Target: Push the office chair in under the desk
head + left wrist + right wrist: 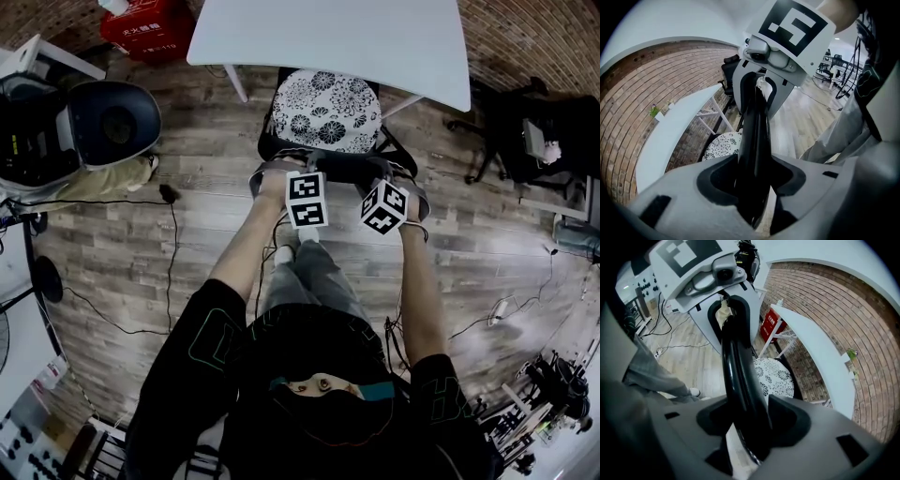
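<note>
The office chair's floral seat cushion (pixel 326 111) lies partly under the white desk (pixel 328 37). Its black backrest (pixel 342 167) faces me. My left gripper (pixel 300 173) and right gripper (pixel 384 183) sit side by side on the backrest's top edge. In the left gripper view the black backrest rim (pixel 754 126) runs between the jaws of the left gripper (pixel 752 187), which are shut on it. In the right gripper view the right gripper (pixel 747 423) is likewise shut on the rim (pixel 733 352). Each gripper view shows the other gripper further along the rim.
A red crate (pixel 145 28) stands by the desk's far left corner. A dark round machine (pixel 112 122) sits at the left, with cables (pixel 173 244) trailing over the wooden floor. Black equipment (pixel 525 122) stands right of the desk. A brick wall (pixel 843 310) runs behind the desk.
</note>
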The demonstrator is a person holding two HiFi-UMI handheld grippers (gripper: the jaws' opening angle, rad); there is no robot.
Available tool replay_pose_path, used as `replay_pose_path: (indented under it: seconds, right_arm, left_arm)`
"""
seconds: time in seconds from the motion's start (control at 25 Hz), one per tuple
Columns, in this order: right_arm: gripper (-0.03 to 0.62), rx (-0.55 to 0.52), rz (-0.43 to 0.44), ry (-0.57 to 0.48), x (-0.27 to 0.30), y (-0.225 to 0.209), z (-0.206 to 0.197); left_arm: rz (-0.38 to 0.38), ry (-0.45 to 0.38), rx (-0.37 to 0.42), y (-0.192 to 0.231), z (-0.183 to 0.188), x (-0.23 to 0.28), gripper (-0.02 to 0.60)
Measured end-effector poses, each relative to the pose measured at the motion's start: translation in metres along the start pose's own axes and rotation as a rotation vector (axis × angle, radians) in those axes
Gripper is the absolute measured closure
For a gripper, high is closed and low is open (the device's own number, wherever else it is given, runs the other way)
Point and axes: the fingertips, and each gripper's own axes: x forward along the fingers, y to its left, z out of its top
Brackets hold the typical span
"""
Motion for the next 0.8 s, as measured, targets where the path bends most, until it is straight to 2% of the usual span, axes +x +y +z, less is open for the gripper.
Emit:
replay_pose_path:
  seconds: [0.16, 0.4, 0.8]
  right_arm:
    - [0.385, -0.006, 0.005, 0.005, 0.006, -0.016, -0.002]
    - [0.385, -0.019, 0.027, 0.014, 0.013, -0.035, -0.003]
    - [0.385, -0.032, -0.001, 0.006, 0.032, -0.09, 0.003]
  left_arm:
    - [0.0, 0.003, 0.005, 0.015, 0.003, 0.008, 0.4]
    - [-0.038, -0.001, 0.001, 0.031, 0.005, 0.016, 0.403]
    - [-0.02, 0.019, 0.003, 0.086, 0.006, 0.034, 0.407]
